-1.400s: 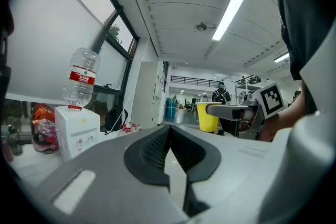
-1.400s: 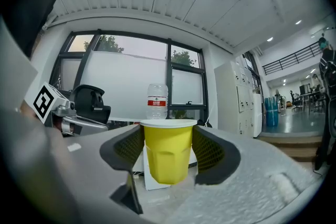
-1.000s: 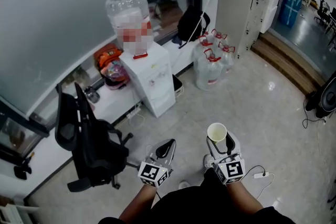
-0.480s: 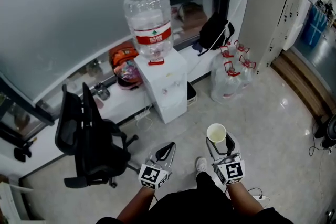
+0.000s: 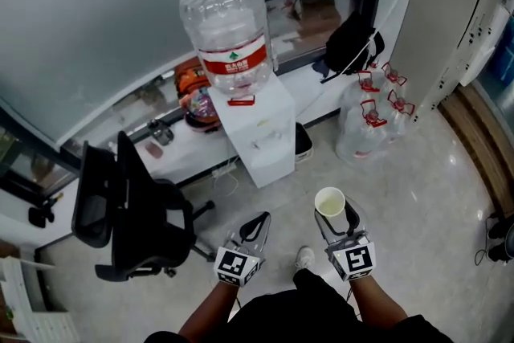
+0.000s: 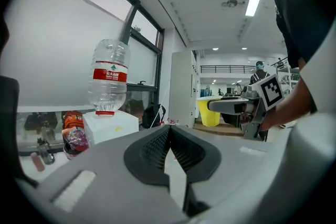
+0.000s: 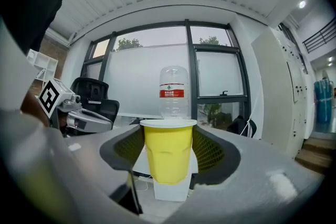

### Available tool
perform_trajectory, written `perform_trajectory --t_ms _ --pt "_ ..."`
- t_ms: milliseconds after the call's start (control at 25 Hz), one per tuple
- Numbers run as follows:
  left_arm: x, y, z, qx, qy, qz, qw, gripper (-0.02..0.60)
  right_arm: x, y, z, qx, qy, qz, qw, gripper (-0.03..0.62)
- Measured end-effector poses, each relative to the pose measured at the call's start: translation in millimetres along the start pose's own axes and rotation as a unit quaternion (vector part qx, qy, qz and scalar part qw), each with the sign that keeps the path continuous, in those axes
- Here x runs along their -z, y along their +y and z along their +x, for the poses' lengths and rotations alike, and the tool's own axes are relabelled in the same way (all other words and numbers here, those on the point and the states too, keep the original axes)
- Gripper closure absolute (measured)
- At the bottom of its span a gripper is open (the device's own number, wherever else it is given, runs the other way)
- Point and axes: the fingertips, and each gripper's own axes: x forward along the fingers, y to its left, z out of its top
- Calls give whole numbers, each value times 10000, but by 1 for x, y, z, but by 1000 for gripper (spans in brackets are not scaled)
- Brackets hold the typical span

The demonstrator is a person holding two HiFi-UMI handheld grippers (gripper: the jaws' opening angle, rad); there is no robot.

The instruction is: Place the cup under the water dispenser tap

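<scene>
A yellow cup [image 7: 167, 150] with a white rim stands upright between the jaws of my right gripper [image 7: 168, 157], which is shut on it; in the head view the cup [image 5: 330, 203] shows its white inside at lower right of centre. My right gripper [image 5: 341, 221] points toward the white water dispenser [image 5: 259, 128], which carries an upturned clear bottle [image 5: 228, 28] with a red label. The dispenser [image 7: 170, 186] stands straight beyond the cup, some way off. My left gripper [image 5: 254, 228] is held beside the right one, its jaws shut on nothing [image 6: 168, 131].
A black office chair [image 5: 132, 213] stands left of the dispenser. Several large empty water bottles [image 5: 369, 120] sit on the floor at its right, by a black bag [image 5: 352, 44]. A low white shelf [image 5: 173, 153] with snack bags runs along the window wall.
The dispenser and its bottle have grown larger and shifted toward the middle of the head view; both grippers keep their places in it, the cup still held.
</scene>
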Motion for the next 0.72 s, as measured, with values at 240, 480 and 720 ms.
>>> perform_trajectory --t_ms 240,480,720 --pt "1 22 38 -454 120 -42 9989 566 15 -24 41 -518 146 84 9985 310" --pt "0 37 56 -716 164 -142 9972 566 20 -32 69 -930 132 -118 9955 310" --pt "8 55 62 -929 301 -340 9946 566 23 -28 96 -1293 134 -515 9902 310"
